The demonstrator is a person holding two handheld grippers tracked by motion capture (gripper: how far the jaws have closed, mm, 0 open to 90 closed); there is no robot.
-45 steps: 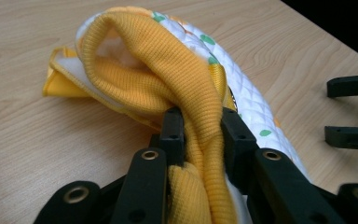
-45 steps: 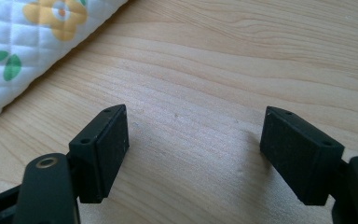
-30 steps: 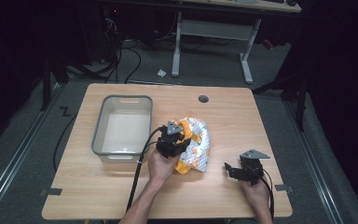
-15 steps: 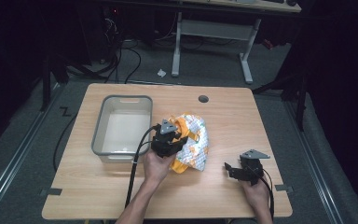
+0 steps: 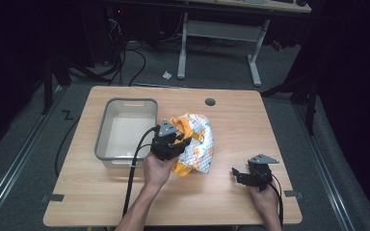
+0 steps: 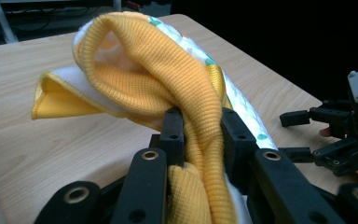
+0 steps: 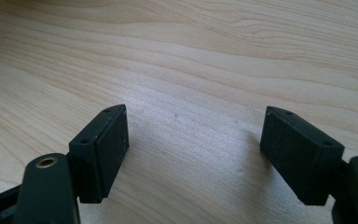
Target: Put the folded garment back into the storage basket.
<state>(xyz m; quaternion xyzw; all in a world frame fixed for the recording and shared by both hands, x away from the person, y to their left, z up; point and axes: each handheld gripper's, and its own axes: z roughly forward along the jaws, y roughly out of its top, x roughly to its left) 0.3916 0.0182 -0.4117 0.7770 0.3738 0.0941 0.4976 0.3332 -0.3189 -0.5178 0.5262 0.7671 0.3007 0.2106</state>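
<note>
A bunched yellow and white cloth (image 5: 192, 142) is pinched at its yellow ribbed edge by the left tool (image 6: 200, 135), just beside the grey bin (image 5: 105, 144) on the counter (image 5: 231, 115), with part of the cloth raised off the surface. The right tool (image 7: 193, 154) is held spread above bare counter, well apart from the bin

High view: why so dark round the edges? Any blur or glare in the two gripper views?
High view: light falls on the pale wooden table, the floor around it near black, picture soft. Left gripper view: the yellow knitted cloth is sharp, the black left tongs at the bottom soft, the background black. Right gripper view: evenly lit wood grain, mild sheen at centre, the open right tongs slightly soft.
</note>
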